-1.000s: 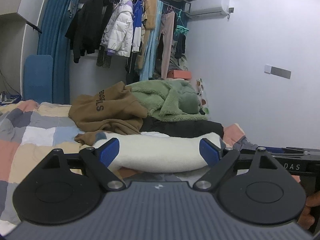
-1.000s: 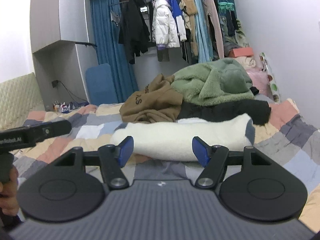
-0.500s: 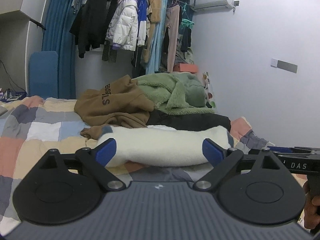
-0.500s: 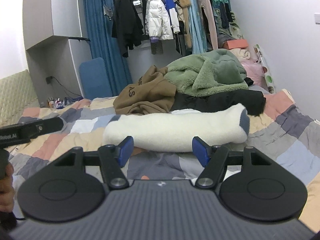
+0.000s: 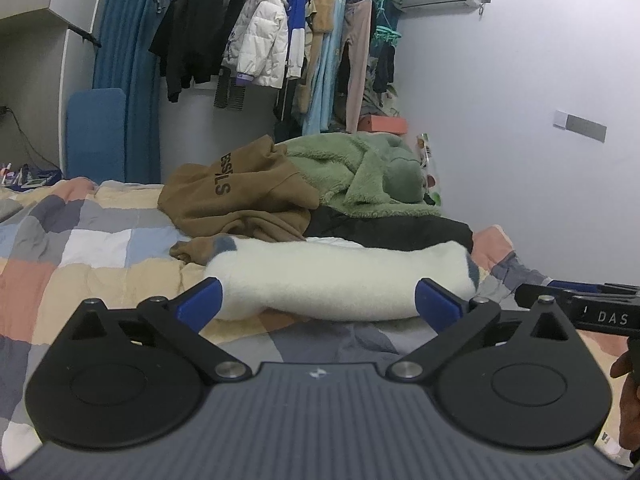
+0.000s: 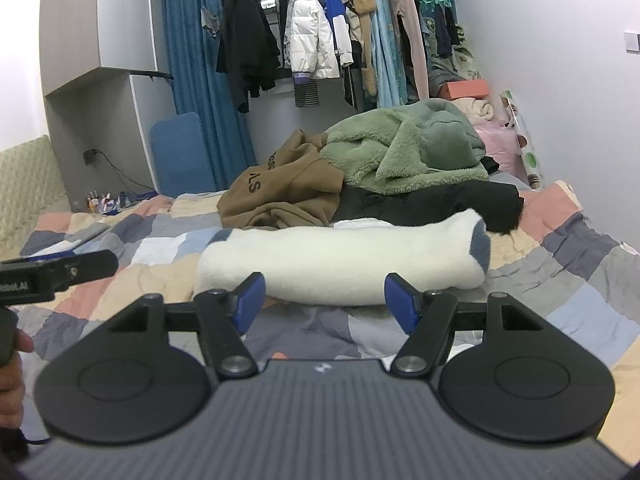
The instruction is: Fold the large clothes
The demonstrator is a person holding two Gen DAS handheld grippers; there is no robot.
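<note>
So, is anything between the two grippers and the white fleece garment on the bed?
Nothing visible. Only bare quilt lies between the open left gripper, the open right gripper and the white fleece garment.

Both views are evenly lit by soft, cool indoor light with no visible lamp and no hard shadows; only faint shade sits under the white fleece roll (image 5: 336, 276) ahead of each hand-held gripper. The pale wall (image 5: 520, 80) to the right looks flat and slightly bluish. Fisheye bending curves the frame edges. Focus is fairly sharp, with mild softness and noise in the hanging clothes (image 6: 312, 36) beyond.
</note>
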